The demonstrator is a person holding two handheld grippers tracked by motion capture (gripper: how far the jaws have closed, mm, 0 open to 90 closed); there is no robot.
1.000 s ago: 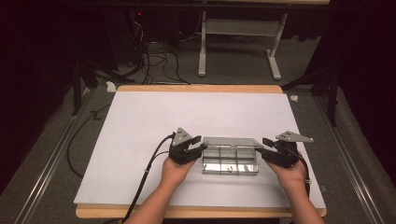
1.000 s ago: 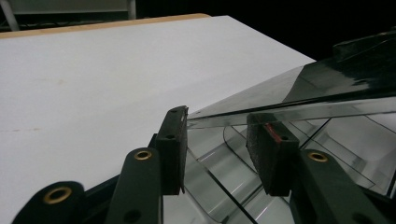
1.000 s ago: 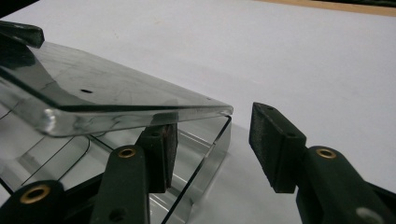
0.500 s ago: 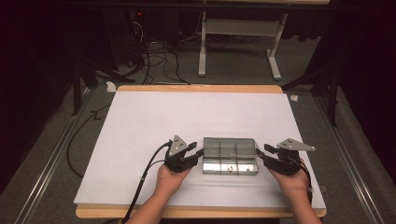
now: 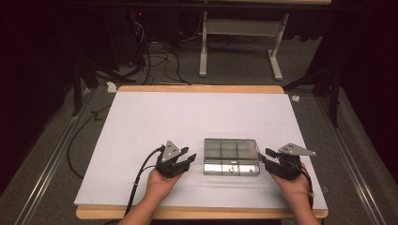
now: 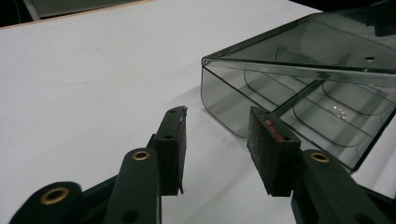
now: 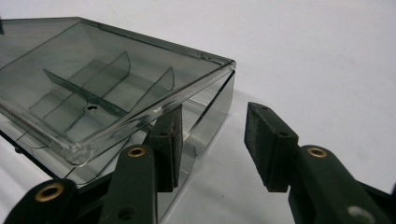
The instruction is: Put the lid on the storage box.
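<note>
My hands come in over the near edge of the table (image 5: 197,213), palms down, each wrapped round the body of a gripper, wrists low to the white sheet (image 5: 187,117) that covers the tabletop. My left gripper (image 5: 188,160) points to the right toward the box and sits clear of it, with a strip of bare sheet between its tips and the box's left end; its jaws stand half apart with nothing between them, and in the left gripper view (image 6: 217,149) the two pads (image 6: 266,149) frame only white sheet, the box's rounded corner lying just beyond the right-hand one. My right gripper (image 5: 268,157) points left at the box's right end, angled a little inward; its jaws have just been closing and stand about half apart. In the right gripper view (image 7: 212,140) one pad (image 7: 170,140) lies under the overhanging lid edge, right at the box's corner wall, while the other pad stands out in the open over the sheet; I cannot tell whether the inner pad actually touches the plastic. The clear smoky plastic box (image 5: 231,157) lies flat between my two grippers, on the near right part of the sheet, lid closed, curved dividers showing through it. Something small glints inside one compartment, too tiny to make out. Beyond the table, cables (image 5: 150,61) and a white stand's legs (image 5: 239,51) fade into a dark floor.
</note>
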